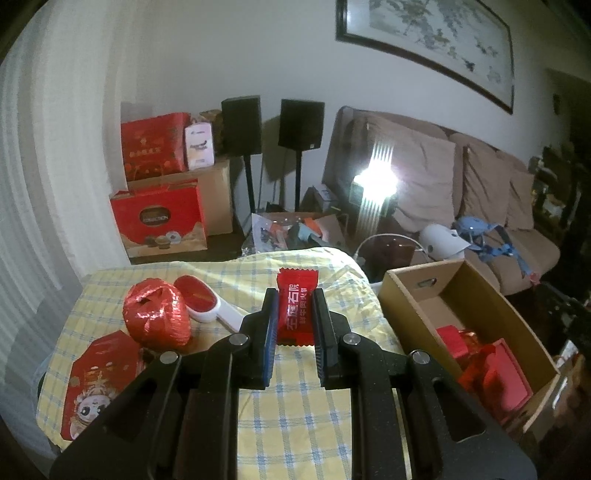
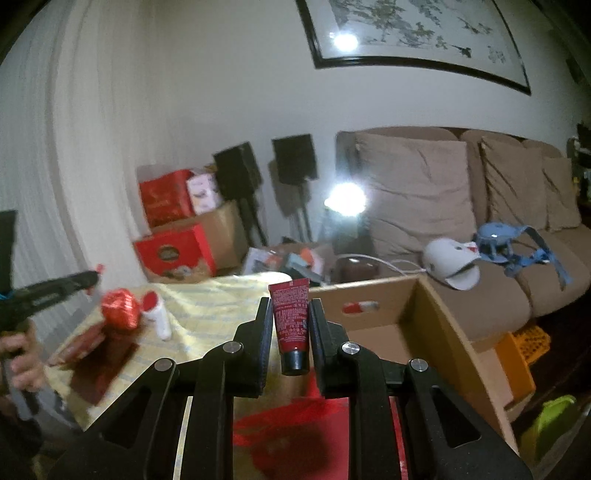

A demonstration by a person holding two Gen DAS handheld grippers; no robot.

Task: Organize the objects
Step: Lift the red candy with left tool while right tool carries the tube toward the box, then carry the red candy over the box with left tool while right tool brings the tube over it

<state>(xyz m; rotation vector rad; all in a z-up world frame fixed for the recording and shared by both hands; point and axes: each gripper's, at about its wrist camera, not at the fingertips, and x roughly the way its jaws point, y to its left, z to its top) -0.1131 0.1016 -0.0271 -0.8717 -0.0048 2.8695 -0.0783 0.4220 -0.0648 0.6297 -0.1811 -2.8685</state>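
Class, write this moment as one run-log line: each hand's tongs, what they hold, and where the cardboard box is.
left tongs: shut on candy | right tongs: shut on tube | cardboard box: beside table

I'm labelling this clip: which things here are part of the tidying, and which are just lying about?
Part of the job:
- candy packet in left gripper
- red tube in right gripper
- cardboard box
- foil ball
- red tin

Lying about:
- sofa
- speakers
- framed picture
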